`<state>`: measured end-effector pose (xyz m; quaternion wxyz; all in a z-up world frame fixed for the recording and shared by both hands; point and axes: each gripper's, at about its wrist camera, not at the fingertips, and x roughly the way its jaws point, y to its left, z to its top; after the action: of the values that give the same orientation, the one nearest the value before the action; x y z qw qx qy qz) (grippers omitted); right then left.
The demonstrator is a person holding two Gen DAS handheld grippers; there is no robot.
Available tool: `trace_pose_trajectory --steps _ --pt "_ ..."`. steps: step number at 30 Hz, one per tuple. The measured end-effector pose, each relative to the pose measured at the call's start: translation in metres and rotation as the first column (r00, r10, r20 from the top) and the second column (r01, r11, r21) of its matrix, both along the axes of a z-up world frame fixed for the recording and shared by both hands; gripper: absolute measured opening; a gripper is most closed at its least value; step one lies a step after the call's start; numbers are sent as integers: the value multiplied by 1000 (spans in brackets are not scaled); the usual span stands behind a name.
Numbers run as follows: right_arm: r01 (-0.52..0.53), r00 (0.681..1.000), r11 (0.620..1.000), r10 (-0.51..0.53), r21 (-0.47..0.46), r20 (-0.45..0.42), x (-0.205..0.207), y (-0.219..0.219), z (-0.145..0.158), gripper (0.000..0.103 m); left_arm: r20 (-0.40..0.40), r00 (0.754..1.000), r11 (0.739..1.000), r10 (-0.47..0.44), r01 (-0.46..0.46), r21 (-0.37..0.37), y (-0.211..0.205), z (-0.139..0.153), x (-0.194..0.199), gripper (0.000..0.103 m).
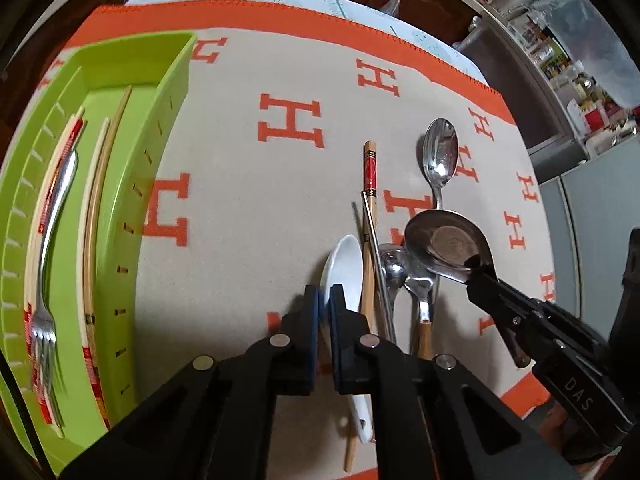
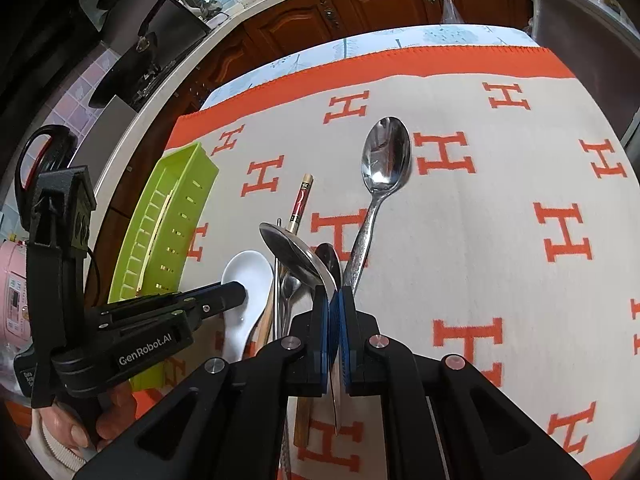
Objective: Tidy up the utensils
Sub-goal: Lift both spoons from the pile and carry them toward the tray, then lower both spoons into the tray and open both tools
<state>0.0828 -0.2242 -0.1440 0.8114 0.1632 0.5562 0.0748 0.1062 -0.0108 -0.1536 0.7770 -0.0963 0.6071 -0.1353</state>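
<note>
A green utensil tray (image 1: 168, 92) at the left holds a fork (image 1: 52, 216) and chopsticks (image 1: 98, 184); it also shows in the right wrist view (image 2: 160, 216). My left gripper (image 1: 325, 300) is shut on the rim of a white ceramic spoon (image 1: 346, 264), also seen in the right wrist view (image 2: 250, 280). My right gripper (image 2: 334, 300) is shut on the handle of a large metal spoon (image 2: 294, 250), held above the pile; in the left wrist view the spoon (image 1: 448, 244) and gripper (image 1: 478, 276) show at right. A long metal spoon (image 2: 384, 160) lies on the cloth.
A red-patterned chopstick (image 1: 370, 184), a thin metal chopstick (image 1: 378, 264) and small spoons (image 1: 394, 268) lie piled beside the white spoon on an orange-and-beige H-pattern cloth (image 1: 260, 184). Wooden cabinets (image 2: 380, 4) stand behind the table. Scissors (image 2: 36, 152) hang at far left.
</note>
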Motion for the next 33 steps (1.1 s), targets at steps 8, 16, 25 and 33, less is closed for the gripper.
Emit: trace_pose_trajectory --steps 8,16,25,33 --pt "-1 1000 997 0 75 5 -6 3 17 5 28 999 997 18 -16 -72 24 28 -14 3" --pt "-25 1000 993 24 117 11 -8 37 42 5 147 988 999 43 -40 -24 73 90 -35 3" --pt "-59 998 988 60 144 0 17 125 64 5 215 968 982 128 -154 109 147 99 -36 3" --pt "28 999 991 -23 134 -33 63 184 48 5 201 970 981 134 -159 109 166 64 -21 3"
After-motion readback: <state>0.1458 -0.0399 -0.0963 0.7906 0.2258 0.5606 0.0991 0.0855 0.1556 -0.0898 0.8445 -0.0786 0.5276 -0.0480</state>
